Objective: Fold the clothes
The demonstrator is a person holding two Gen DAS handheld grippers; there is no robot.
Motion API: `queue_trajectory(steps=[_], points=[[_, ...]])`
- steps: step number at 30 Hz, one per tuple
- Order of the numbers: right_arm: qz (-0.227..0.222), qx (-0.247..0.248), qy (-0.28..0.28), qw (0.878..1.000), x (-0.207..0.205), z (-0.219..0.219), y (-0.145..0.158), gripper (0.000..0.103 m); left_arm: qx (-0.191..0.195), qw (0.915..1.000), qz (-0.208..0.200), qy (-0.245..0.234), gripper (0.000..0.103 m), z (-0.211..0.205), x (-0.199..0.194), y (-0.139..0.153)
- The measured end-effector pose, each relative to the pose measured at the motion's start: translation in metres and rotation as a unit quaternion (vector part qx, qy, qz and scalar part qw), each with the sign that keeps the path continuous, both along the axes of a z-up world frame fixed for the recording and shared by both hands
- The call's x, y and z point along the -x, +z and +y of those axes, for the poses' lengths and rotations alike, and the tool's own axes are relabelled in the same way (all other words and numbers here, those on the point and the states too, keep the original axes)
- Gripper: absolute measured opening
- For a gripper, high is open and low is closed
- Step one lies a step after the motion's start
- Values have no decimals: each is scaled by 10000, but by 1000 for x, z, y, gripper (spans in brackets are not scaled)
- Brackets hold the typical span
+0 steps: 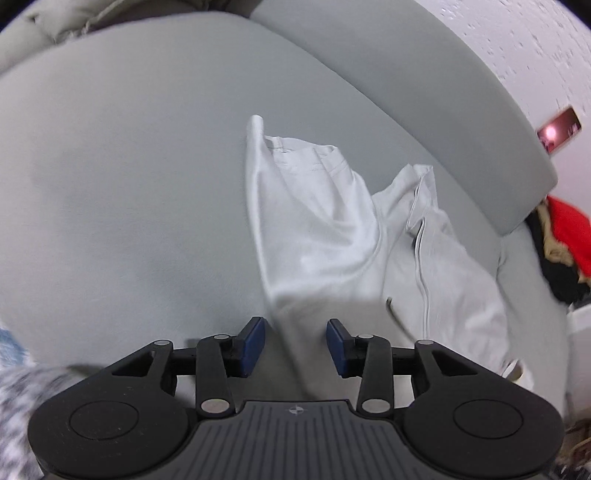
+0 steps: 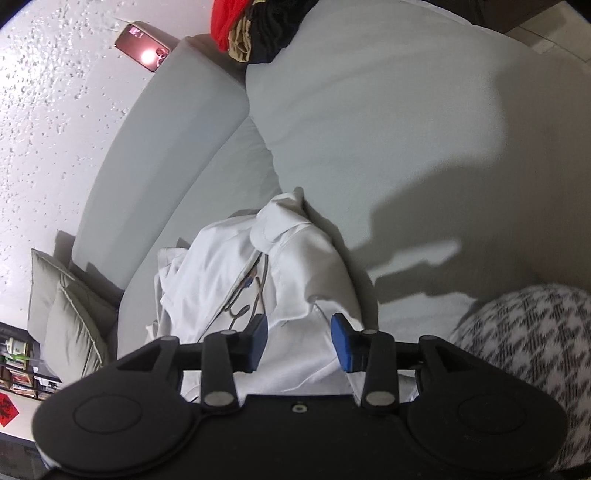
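Observation:
A crumpled white garment [image 1: 332,236] lies on the grey sofa seat [image 1: 129,184]; a zipper seam [image 1: 421,251] runs down its right half. My left gripper [image 1: 296,345] hovers open over the garment's near edge, blue pads [image 1: 255,341] apart, cloth beneath them but not pinched. In the right wrist view the same white garment [image 2: 295,273] shows a collar and a dark drawstring [image 2: 255,291]. Above its near part my right gripper [image 2: 300,341] is open, with nothing clamped between its pads.
A grey backrest [image 1: 424,96] runs behind the seat against a speckled white wall [image 2: 55,92]. Red and black clothes [image 2: 255,26] are piled at the sofa's far end. Two beige cushions [image 2: 70,314] lean at the left. A patterned sleeve [image 2: 524,350] is at lower right.

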State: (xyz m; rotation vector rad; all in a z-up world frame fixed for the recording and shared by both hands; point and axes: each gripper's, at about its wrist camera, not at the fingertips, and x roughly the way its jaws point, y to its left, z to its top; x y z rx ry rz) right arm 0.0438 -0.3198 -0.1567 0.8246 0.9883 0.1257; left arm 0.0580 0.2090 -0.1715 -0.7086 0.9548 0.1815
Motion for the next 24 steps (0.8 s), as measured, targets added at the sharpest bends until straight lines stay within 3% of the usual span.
queue_trajectory(steps=[3,4,6,7,8,9,11,16,21,24], points=[[-54,-15,2,10000,3,2,-1,38,142,9997,-130,-135,61,0,-13,-5],[-51,-6,0,10000,4,3,-2,38,112,9996,-148,-192,61,-2,-16,-5],[-46,10,-4,10000,5,4,-4,38,-16,9995,-153,-267,54,-7,-22,-5],[-45,15,-12,10000,6,4,-4,38,-114,9994,-140,-285,41,-9,-24,-4],[-47,12,-32,10000,7,4,-5,38,-165,9994,-56,-302,10,-9,-26,-5],[-49,8,-53,10000,8,4,-6,38,-216,9993,29,-319,6,-8,-27,-6],[-59,-4,-85,9999,10,3,-6,38,-167,9997,-43,-149,5,-4,-20,-4],[51,47,-67,10000,11,5,-11,38,-838,9956,-247,339,4,-7,11,33],[232,143,-7,9996,9,11,-17,39,-1586,9873,5,134,0,-23,15,33],[346,222,7,9992,8,15,-21,39,-1287,9916,93,40,5,-22,16,20]])
